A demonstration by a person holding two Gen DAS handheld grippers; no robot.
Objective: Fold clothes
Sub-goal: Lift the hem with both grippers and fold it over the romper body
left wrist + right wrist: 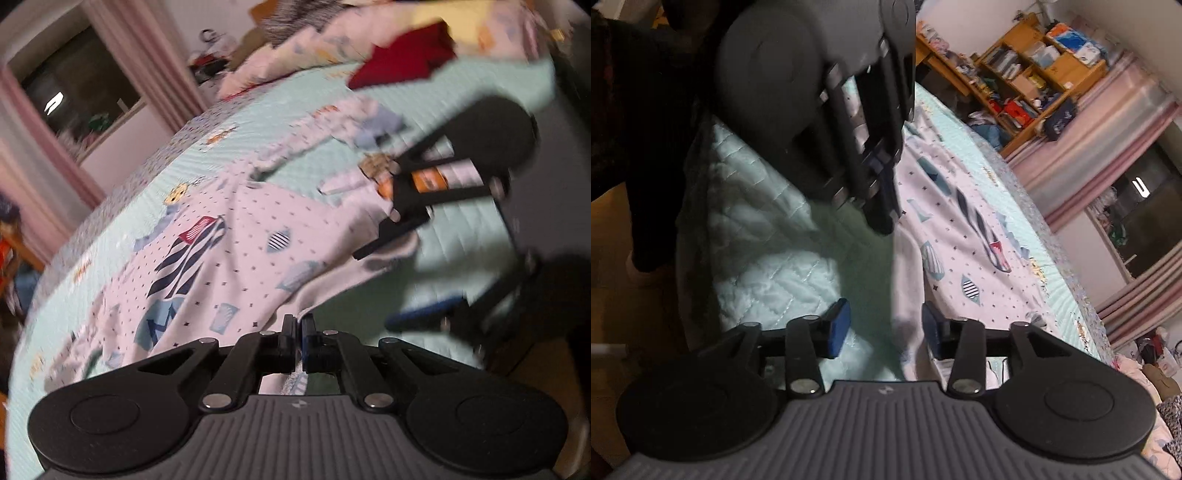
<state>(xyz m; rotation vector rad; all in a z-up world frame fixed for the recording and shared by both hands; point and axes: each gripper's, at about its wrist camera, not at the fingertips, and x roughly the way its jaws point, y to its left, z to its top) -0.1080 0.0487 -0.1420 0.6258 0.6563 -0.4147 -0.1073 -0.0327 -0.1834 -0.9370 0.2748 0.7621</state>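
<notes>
No readable writing anywhere, it's all too blurry. One white shirt (236,236) with little dots and fish/boat prints lies spread on the mint quilted bed (288,99). Two grippers: the left gripper (298,332) is pinched closed on the shirt's near edge, while the right gripper (884,328) has its blue pads (837,326) apart, straddling the shirt's edge without pressing it. One wooden shelf (1034,70) is crammed with boxes and bags. A red cloth (402,59) sits by the pillows.
</notes>
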